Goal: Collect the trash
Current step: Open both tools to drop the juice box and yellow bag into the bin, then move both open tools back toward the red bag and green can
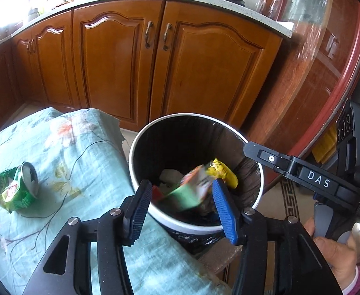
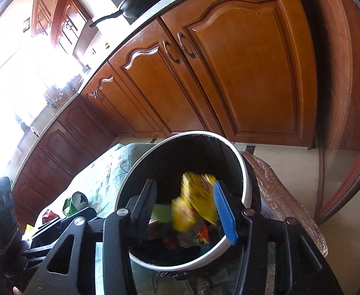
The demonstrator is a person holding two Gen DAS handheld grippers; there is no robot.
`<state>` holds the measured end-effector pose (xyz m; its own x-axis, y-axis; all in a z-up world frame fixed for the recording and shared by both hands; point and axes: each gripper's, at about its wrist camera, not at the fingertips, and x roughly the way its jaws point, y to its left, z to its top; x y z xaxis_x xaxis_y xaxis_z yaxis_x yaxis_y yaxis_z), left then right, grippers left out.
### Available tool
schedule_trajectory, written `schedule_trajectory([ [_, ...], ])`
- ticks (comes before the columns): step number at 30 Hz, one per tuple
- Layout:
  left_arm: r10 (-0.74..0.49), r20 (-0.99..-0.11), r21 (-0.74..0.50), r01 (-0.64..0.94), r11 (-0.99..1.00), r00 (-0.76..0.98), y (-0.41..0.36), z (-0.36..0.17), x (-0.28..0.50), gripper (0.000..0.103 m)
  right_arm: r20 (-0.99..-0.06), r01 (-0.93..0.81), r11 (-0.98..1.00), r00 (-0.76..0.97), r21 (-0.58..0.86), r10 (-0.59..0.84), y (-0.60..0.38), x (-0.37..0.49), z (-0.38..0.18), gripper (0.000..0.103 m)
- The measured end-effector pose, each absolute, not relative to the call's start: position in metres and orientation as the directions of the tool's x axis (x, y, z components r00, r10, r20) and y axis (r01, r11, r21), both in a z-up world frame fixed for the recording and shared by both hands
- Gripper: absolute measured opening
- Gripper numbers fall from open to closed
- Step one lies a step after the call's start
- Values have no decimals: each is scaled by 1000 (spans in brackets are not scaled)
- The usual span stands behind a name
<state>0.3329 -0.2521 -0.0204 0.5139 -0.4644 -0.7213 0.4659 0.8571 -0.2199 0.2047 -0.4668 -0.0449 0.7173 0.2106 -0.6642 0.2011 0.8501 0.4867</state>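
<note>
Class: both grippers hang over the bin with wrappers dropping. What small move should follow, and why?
Probably swing the left gripper back toward the crushed green can on the floral cloth: both grippers' jaws stand open, the wrappers are falling into the bin, and the can remains uncollected.

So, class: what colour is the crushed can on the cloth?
Green crushed can, clearest in the left wrist view.

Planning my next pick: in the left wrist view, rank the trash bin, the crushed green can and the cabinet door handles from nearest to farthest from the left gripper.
1. Trash bin: directly under the left gripper.
2. Crushed green can: left, on the floral cloth.
3. Cabinet door handles: straight ahead, beyond the bin.
</note>
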Motion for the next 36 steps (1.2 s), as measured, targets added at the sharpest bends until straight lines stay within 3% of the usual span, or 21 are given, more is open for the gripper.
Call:
schedule_trajectory([
  [5, -455, -707, -240, 421, 874, 541, -227, -21, 319, 61, -643, 195, 833, 731, 518, 229, -461, 195, -45, 73],
  [9, -444, -702, -268, 371, 889, 557, -199, -25, 303, 62, -622, 176, 822, 742, 542, 251, -447, 184, -44, 88],
  [28, -310, -732, -309, 110, 945, 607, -45, -40, 234, 69, -640, 32, 841, 664, 541, 386, -323, 180, -51, 100],
  [36, -255, -744, -318, 9, 948, 618, 6, -44, 225, 70, -667, -29, 852, 608, 523, 430, -272, 190, -59, 100],
])
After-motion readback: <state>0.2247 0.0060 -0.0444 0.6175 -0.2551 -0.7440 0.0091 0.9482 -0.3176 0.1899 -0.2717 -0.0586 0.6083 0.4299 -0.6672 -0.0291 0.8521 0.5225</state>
